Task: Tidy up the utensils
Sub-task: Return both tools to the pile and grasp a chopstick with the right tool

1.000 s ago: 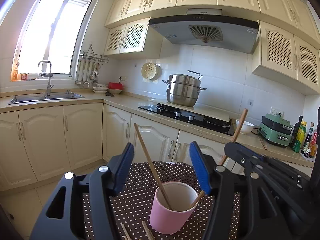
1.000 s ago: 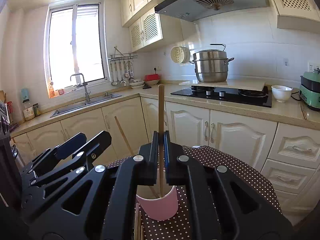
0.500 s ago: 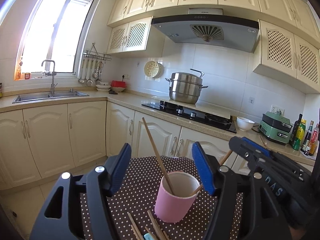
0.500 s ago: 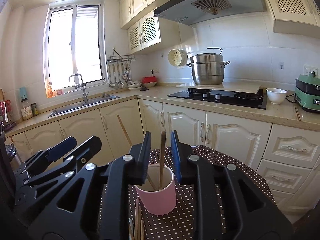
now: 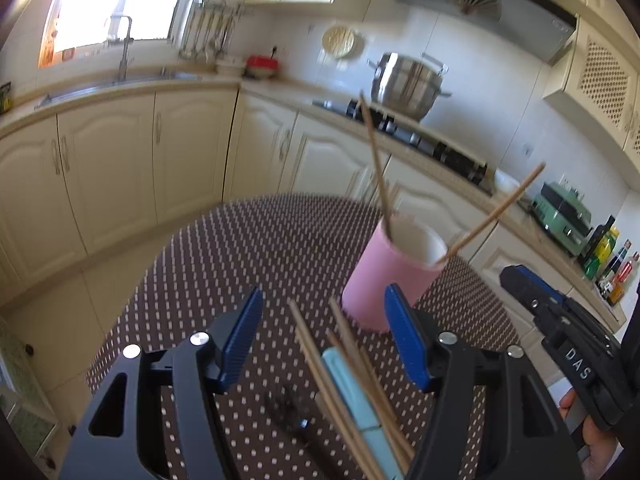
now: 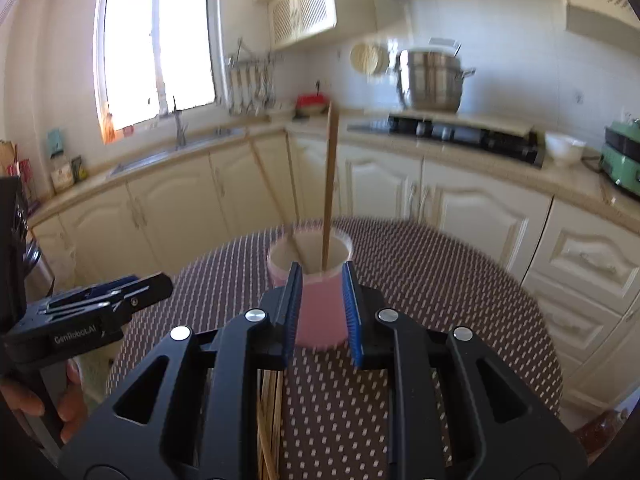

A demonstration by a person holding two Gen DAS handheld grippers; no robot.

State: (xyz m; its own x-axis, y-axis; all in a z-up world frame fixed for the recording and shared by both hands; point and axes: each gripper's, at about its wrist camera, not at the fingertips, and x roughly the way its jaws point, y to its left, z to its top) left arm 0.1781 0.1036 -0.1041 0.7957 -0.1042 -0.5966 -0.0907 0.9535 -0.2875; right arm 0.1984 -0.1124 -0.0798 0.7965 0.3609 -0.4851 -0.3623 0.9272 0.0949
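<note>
1. While both hand-held grippers are hanging over the round table [image 5: 248, 240] with its brown, white-dotted cloth, the pink cup [image 5: 390, 276] is standing upright on the cloth, toward the side nearer the cabinets.
2. Two wooden chopsticks are leaning in the cup: one [image 5: 374, 158] is tilting left against the rim, the other [image 5: 496, 210] is slanting out to the right.
3. The left gripper [image 5: 322, 344] is standing spread, its blue pads well apart and gripping nothing.
4. Below and between those pads, a bundle of loose chopsticks [image 5: 340, 364] is lying flat on the cloth, crossing a light-blue flat utensil [image 5: 352, 396]; a dark utensil [image 5: 288, 408] is lying just to their left, too blurred to identify.
5. The right gripper [image 6: 322, 312] is showing a narrow gap between its pads, and nothing is pinched there; the pink cup [image 6: 316, 280] is sitting beyond the fingertips, seen through the gap.
6. In the right wrist view, one chopstick [image 6: 330, 184] is standing near vertical in the cup, free of the pads.
7. A hand [image 6: 48, 404] is gripping the left gripper's handle at the lower left of that view.
</note>
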